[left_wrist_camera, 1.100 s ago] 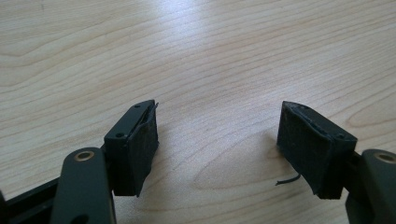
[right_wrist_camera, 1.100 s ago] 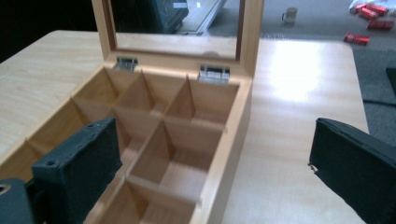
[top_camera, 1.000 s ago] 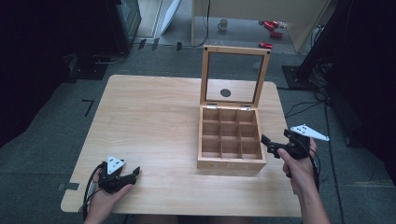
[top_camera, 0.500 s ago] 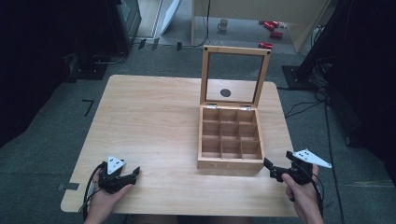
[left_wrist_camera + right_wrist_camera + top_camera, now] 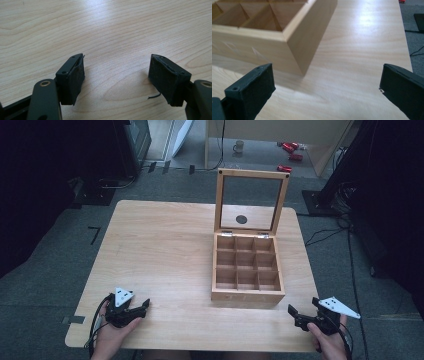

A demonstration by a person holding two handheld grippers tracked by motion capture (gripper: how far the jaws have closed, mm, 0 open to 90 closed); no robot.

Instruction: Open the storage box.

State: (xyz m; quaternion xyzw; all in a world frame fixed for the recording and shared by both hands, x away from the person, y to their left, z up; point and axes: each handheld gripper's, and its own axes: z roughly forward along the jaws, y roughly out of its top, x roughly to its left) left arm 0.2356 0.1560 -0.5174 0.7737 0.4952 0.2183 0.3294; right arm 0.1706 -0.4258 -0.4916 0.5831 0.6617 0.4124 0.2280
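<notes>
A wooden compartment box [image 5: 247,292] stands on the right half of the table [image 5: 165,245], its glass-paned lid [image 5: 250,202] raised upright at the back. Its several compartments look empty. My left gripper [image 5: 142,307] rests open at the table's front left corner, nothing between its pads [image 5: 73,77]. My right gripper [image 5: 296,315] is open at the front right corner, just right of and in front of the box. In the right gripper view the box's near corner [image 5: 297,45] stands ahead of the gripper [image 5: 327,87], apart from the jaws.
Dark floor surrounds the table, with cables [image 5: 325,235] to the right. A mug [image 5: 239,145] and red items [image 5: 290,147] lie on the floor far behind. Black equipment [image 5: 132,140] stands at the back left.
My right gripper has moved back toward the person, from beside the box's right wall to the table's front right corner. The left gripper has stayed put.
</notes>
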